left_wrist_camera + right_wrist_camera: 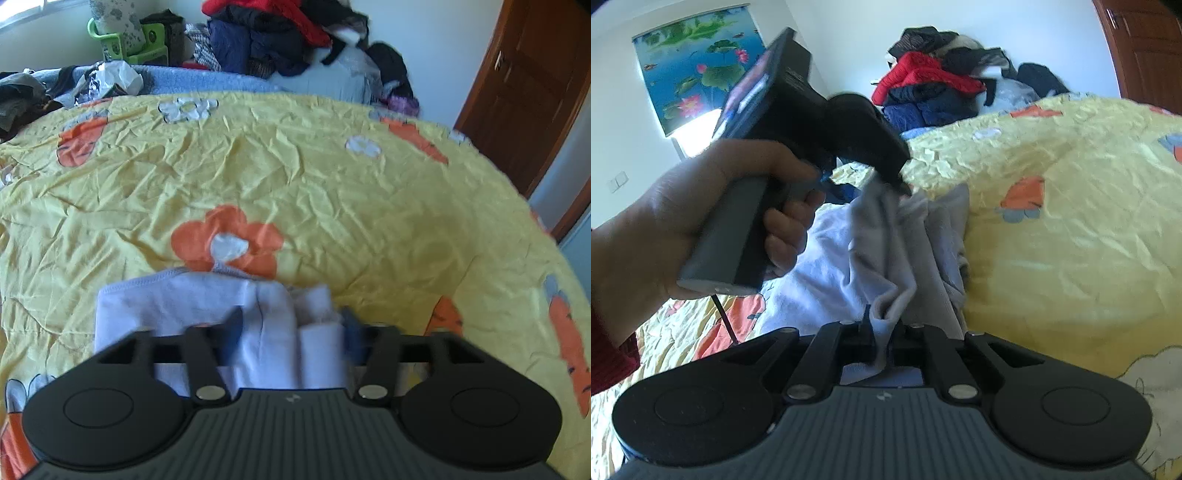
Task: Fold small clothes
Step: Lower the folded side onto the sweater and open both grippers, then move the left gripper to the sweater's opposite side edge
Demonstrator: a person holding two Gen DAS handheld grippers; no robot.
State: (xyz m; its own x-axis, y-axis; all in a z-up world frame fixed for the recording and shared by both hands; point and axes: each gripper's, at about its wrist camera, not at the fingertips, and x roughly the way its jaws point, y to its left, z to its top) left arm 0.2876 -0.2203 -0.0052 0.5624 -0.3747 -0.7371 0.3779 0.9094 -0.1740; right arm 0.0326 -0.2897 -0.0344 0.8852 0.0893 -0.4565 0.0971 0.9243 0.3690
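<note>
The right hand-held gripper [882,332] is clenched on a fold of the pale lilac garment [871,251], which lies bunched on the bed's yellow flowered sheet [1052,240] directly ahead. The left hand-held gripper [291,328] stands released, jaws apart with the garment's folds between them. Beyond it, a clothes pile [273,33] and a green basket [122,40] crowd the far edge. No writing is readable.
</note>
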